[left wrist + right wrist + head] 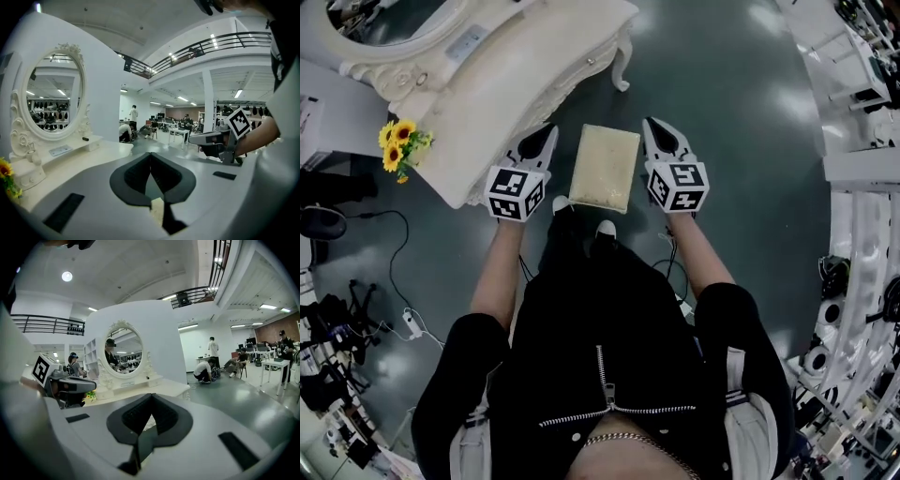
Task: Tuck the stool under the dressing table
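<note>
The stool (605,167), with a beige rectangular cushion, stands on the dark floor just off the corner of the white dressing table (516,84). My left gripper (548,132) is at the cushion's left side and my right gripper (655,126) at its right side, both shut with nothing between the jaws. I cannot tell whether either one touches the stool. In the left gripper view the left gripper (150,153) has its tips together, a sliver of cushion (157,211) below them, and the oval mirror (54,98) is at the left. The right gripper (151,395) faces the mirror (124,350) and table (154,387).
Yellow flowers (401,145) stand on the table's near end. Cables and a power strip (408,323) lie on the floor at the left. White furniture (862,187) lines the right side. My shoes (605,228) are right behind the stool. People sit and crouch far off (206,370).
</note>
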The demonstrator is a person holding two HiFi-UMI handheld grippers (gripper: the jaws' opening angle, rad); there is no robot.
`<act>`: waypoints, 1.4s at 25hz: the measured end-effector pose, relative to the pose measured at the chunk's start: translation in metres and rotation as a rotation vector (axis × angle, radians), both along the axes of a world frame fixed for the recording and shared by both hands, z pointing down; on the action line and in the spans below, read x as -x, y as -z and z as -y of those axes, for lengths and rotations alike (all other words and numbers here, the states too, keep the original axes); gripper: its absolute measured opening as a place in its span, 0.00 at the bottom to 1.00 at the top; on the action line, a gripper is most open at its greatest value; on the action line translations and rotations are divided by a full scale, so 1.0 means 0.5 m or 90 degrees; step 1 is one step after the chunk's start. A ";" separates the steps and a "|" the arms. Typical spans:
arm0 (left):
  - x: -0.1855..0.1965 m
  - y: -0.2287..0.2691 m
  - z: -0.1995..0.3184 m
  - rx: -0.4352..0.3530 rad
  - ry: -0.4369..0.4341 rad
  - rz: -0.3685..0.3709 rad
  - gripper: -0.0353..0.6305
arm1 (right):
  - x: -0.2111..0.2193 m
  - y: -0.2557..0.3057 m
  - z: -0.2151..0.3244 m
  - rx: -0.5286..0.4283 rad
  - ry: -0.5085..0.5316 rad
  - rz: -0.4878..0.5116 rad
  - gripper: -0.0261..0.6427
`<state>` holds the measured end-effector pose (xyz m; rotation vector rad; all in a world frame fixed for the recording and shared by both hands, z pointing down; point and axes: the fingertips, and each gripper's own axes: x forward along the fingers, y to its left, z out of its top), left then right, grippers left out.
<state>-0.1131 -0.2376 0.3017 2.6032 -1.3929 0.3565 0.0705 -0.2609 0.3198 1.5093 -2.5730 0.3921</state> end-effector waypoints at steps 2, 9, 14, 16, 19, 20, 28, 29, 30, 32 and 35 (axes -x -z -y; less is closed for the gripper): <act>-0.015 -0.020 0.022 0.012 -0.017 0.003 0.09 | -0.012 -0.026 0.009 0.018 -0.011 0.000 0.05; -0.036 -0.101 0.085 0.041 -0.075 0.024 0.09 | -0.017 -0.143 0.025 0.083 -0.048 0.004 0.05; -0.045 -0.212 0.086 0.089 -0.093 0.026 0.09 | -0.038 -0.292 -0.019 0.157 -0.091 0.020 0.05; -0.049 -0.254 0.085 0.108 -0.092 0.021 0.09 | -0.049 -0.353 -0.030 0.189 -0.101 0.026 0.09; -0.050 -0.324 0.074 0.135 -0.086 0.018 0.09 | -0.059 -0.462 -0.051 0.245 -0.105 0.026 0.15; -0.049 -0.347 0.073 0.142 -0.083 0.018 0.09 | -0.062 -0.504 -0.055 0.265 -0.106 0.025 0.17; -0.044 -0.490 0.063 0.186 -0.085 0.017 0.09 | -0.069 -0.832 -0.119 0.454 -0.148 0.062 0.50; -0.043 -0.504 0.063 0.187 -0.084 0.015 0.09 | -0.068 -0.875 -0.132 0.485 -0.150 0.072 0.52; -0.041 -0.518 0.063 0.189 -0.082 0.013 0.09 | -0.068 -0.919 -0.145 0.517 -0.156 0.085 0.53; -0.036 -0.550 0.065 0.194 -0.081 0.013 0.09 | -0.070 -1.006 -0.169 0.581 -0.173 0.111 0.57; -0.030 -0.606 0.061 0.206 -0.090 0.021 0.09 | -0.069 -1.113 -0.206 0.659 -0.189 0.140 0.58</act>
